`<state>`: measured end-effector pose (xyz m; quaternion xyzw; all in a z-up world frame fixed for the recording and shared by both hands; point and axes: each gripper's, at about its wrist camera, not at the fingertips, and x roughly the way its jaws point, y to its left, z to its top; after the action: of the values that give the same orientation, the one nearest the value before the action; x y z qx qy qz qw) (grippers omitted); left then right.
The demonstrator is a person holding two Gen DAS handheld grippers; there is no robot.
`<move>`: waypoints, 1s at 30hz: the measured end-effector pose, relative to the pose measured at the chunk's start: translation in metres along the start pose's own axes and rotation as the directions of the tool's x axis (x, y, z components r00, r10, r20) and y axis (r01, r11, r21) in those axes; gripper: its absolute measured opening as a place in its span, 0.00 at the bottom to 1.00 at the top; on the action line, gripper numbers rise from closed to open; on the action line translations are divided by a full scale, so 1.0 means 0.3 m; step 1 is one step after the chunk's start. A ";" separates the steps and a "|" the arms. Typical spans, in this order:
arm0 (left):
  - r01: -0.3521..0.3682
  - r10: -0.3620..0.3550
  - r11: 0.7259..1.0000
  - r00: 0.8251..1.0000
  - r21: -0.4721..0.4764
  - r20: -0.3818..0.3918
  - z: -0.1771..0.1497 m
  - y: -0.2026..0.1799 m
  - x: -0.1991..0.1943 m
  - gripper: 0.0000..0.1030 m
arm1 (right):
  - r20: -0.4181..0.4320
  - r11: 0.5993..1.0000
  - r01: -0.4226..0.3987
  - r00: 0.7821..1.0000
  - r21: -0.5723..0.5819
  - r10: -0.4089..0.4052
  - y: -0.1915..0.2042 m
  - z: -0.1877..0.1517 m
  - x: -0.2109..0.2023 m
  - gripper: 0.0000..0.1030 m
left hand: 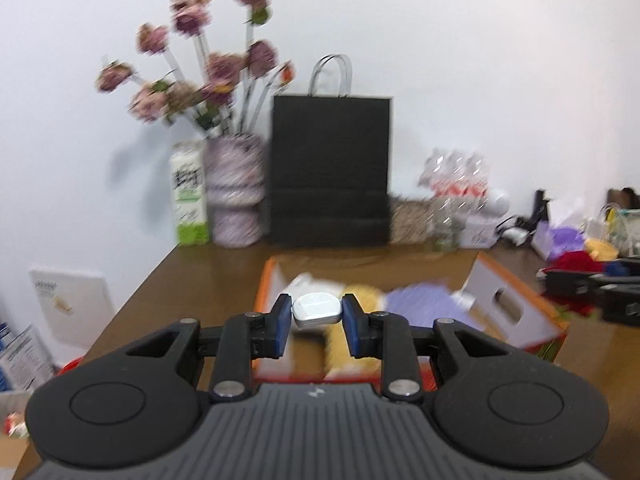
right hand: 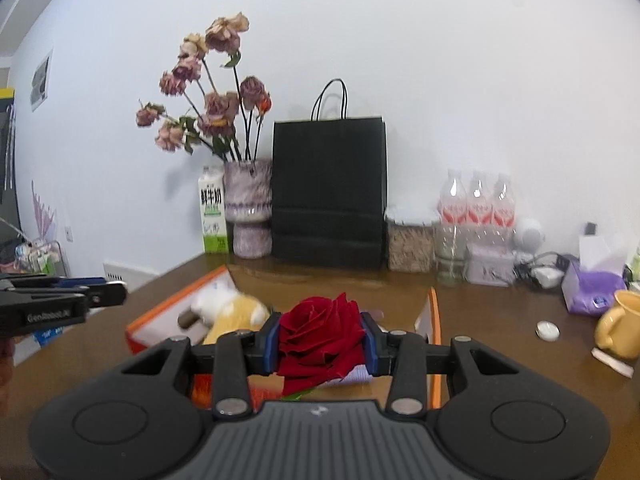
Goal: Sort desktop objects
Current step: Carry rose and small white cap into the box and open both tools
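My left gripper (left hand: 317, 312) is shut on a small white oval case (left hand: 317, 310), held above an open orange-and-white box (left hand: 516, 312) on the brown table. Inside the box lie a yellow-and-white plush toy (left hand: 360, 300) and a purple pack (left hand: 424, 304). My right gripper (right hand: 322, 338) is shut on a red rose (right hand: 320, 332), also held over the box (right hand: 434, 320), where the plush toy (right hand: 230, 310) shows at the left. The rose (left hand: 576, 264) and right gripper appear at the right edge of the left wrist view. The left gripper (right hand: 104, 292) pokes in at the left of the right wrist view.
Against the wall stand a milk carton (right hand: 214, 216), a vase of dried flowers (right hand: 248, 208), a black paper bag (right hand: 330, 192), a jar (right hand: 410, 240) and three bottles (right hand: 476, 204). A yellow mug (right hand: 620, 324), a small white disc (right hand: 547, 330) and a purple tissue pack (right hand: 592, 292) sit at right.
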<state>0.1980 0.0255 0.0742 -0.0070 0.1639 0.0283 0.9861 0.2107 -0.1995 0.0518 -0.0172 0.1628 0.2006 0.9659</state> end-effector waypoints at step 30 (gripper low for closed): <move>0.021 0.003 0.985 0.990 0.169 -0.141 -0.046 -0.294 0.530 0.27 | -0.232 0.999 0.049 0.972 0.001 -0.047 -0.154 -0.049 0.482 0.39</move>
<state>0.3490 -0.0542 0.0102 0.0744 0.2348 0.0093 0.9691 0.3496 -0.1883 -0.0100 -0.0410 0.2746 0.1733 0.9449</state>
